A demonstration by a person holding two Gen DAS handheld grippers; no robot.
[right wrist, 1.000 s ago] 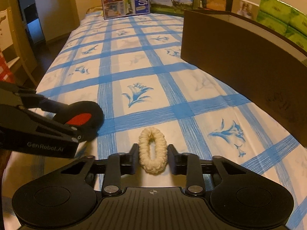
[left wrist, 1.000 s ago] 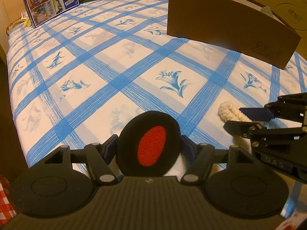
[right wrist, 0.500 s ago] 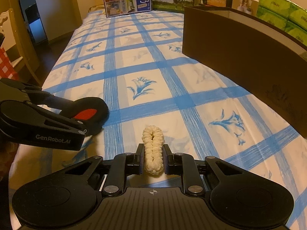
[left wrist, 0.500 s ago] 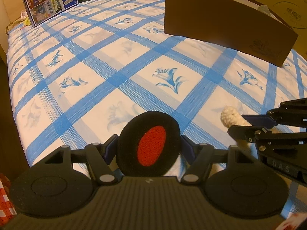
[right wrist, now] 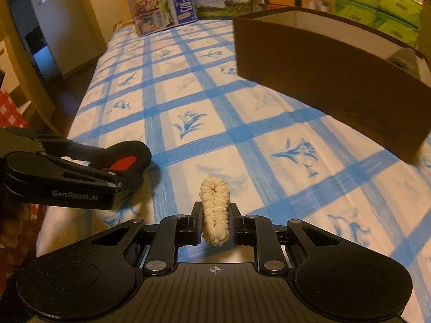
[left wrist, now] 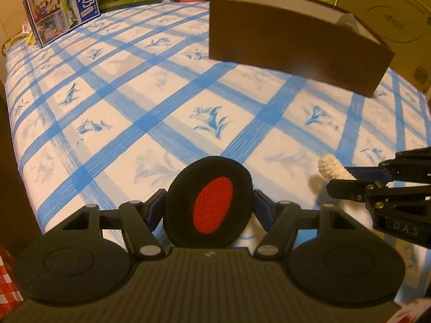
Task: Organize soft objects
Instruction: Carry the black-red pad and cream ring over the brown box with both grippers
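Observation:
My left gripper [left wrist: 208,206] is shut on a round black foam pad with a red centre [left wrist: 210,202], held just above the bed. The pad [right wrist: 126,158] and the left gripper [right wrist: 80,172] also show at the left of the right wrist view. My right gripper [right wrist: 215,216] is shut on a cream knitted scrunchie [right wrist: 215,210], squeezed flat and lifted off the sheet. The scrunchie [left wrist: 330,167] pokes out of the right gripper [left wrist: 347,176] at the right of the left wrist view. A brown open box [left wrist: 293,35] [right wrist: 331,75] stands ahead to the right.
The bed has a white sheet with blue checks and flowers [left wrist: 150,102]. Printed cartons [left wrist: 62,13] and green packs [right wrist: 377,8] line the far end. A large cardboard box [left wrist: 398,18] stands behind the brown box. The bed's left edge drops to a dark floor [right wrist: 51,62].
The right gripper's jaws closed on the scrunchie, flattening it, and lifted it off the sheet. Both grippers rose with their objects and the brown box now sits lower in both views.

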